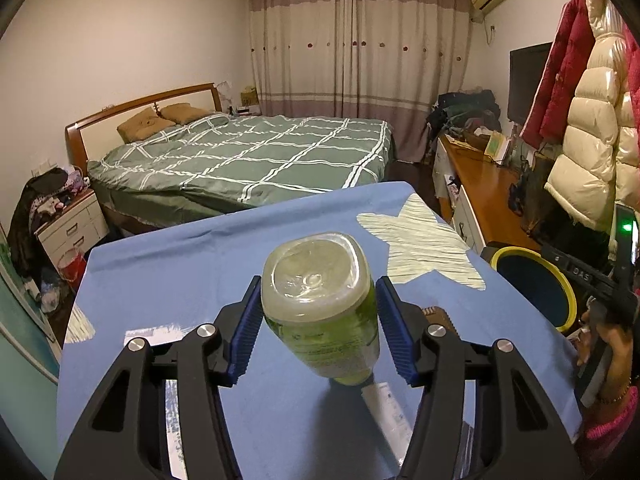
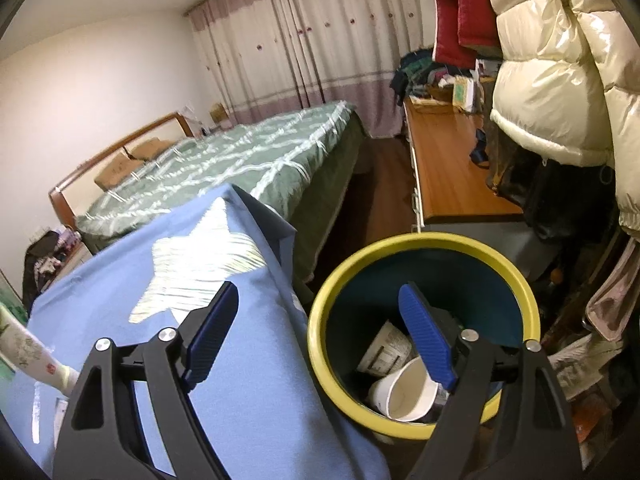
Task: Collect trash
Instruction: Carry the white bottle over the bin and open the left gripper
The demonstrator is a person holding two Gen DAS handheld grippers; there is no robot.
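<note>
My left gripper (image 1: 318,330) is shut on a clear plastic bottle with a green label (image 1: 320,304), held bottom-forward above the blue star-print cloth on the table (image 1: 192,272). A white tube (image 1: 386,416) lies on the cloth under the bottle. My right gripper (image 2: 320,340) is open and empty, over the gap between the table edge and the yellow-rimmed trash bin (image 2: 516,280). The bin holds white cups (image 2: 404,392) and a printed container (image 2: 386,350). The bin also shows at the right of the left wrist view (image 1: 532,284).
A flowered bottle (image 2: 28,352) lies on the cloth at the left. A bed with a green quilt (image 1: 256,152) stands beyond the table. A wooden desk (image 2: 448,176) and hanging puffer coats (image 2: 560,80) crowd the right side. A nightstand (image 1: 76,224) stands left.
</note>
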